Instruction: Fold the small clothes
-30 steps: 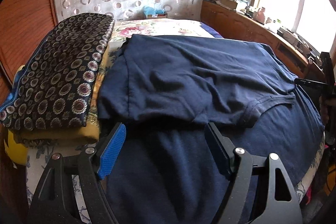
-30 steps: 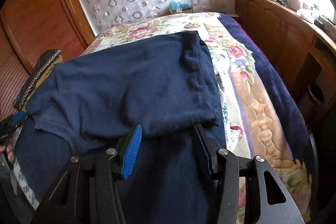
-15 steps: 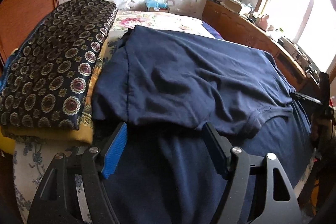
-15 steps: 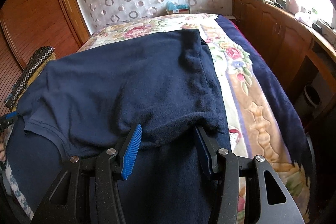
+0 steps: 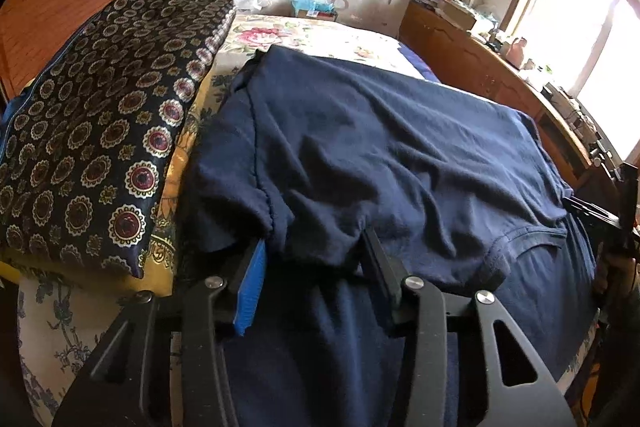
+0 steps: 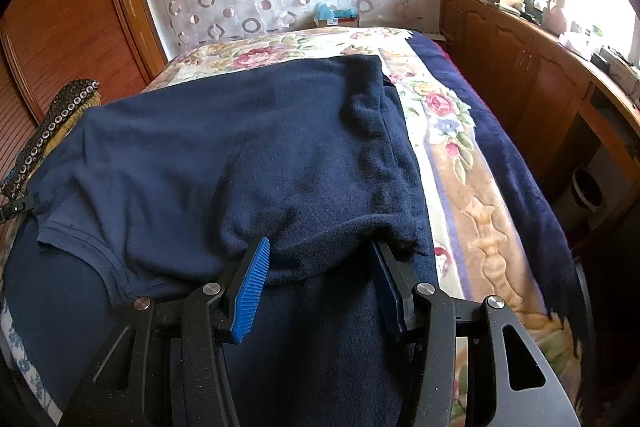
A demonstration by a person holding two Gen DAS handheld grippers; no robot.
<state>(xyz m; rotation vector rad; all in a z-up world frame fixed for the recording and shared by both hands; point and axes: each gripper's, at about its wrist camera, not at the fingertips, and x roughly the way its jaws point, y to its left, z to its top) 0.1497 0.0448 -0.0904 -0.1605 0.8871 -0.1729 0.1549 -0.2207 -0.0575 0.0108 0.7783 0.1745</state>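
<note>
My left claw [image 5: 312, 251] is closing, its fingers either side of a bunched fold of the navy shirt [image 5: 380, 155] near the shirt's left sleeve; I cannot tell if the pads already press the cloth. My right claw [image 6: 320, 259] sits half spread around the shirt's folded edge on the other side, fabric draped over both fingertips, pads not clearly clamping. The shirt lies across the near end of the bed [image 6: 452, 131], folded over on itself, collar [image 6: 100, 247] toward the near edge. A patterned cushion [image 5: 100, 131] rests beside it at the bed's left edge.
</note>
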